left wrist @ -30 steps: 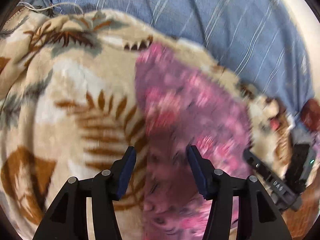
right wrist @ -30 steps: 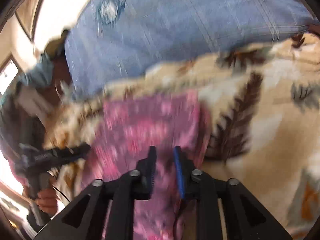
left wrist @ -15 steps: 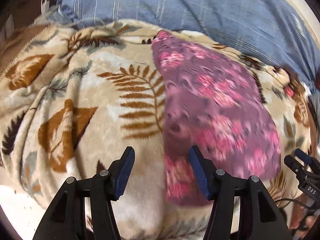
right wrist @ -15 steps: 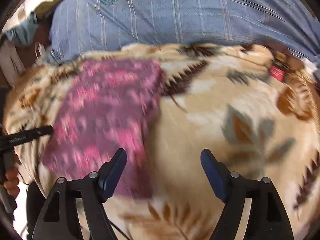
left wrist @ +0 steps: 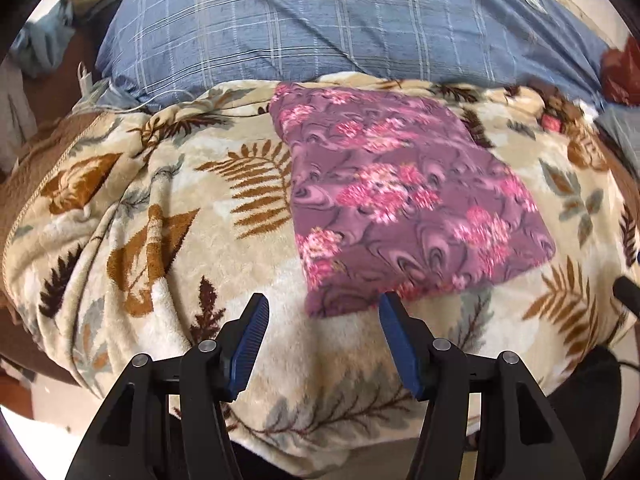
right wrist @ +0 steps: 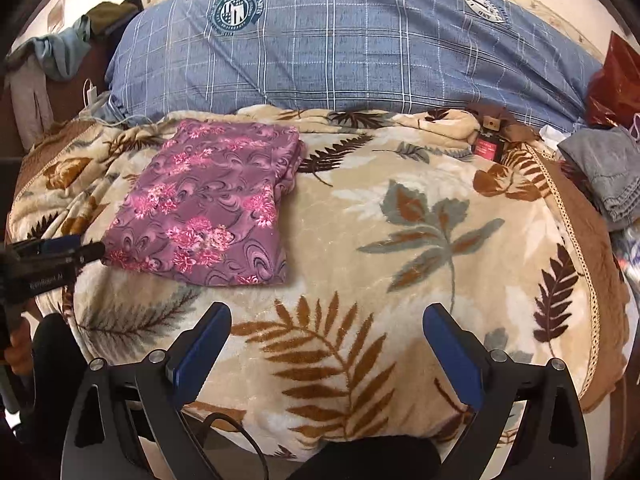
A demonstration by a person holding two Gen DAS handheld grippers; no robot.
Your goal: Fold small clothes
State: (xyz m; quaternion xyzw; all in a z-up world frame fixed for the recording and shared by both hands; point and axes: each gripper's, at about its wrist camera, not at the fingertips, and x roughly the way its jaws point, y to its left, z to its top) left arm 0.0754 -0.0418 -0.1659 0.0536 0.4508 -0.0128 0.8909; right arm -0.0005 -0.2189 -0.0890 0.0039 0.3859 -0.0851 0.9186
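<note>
A bed (right wrist: 400, 412) fills both views, covered by a cream leaf-print fleece blanket (right wrist: 400, 240) that gives a broad, soft surface for folding. Behind the blanket lies a long blue checked pillow (right wrist: 340, 48). On the blanket, toward its left half and near the pillow, rests the purple floral garment (right wrist: 208, 208), folded into a flat rectangle, apparently laid there as a finished piece. A grey denim item (right wrist: 608, 176) sits at the blanket's right edge, perhaps the next to fold. The right hand-held gripper (right wrist: 326, 336) hangs over bare blanket, jaws opening wide with nothing between them. The left hand-held gripper (left wrist: 322, 314) hovers by the garment's near edge, spread and empty.
</note>
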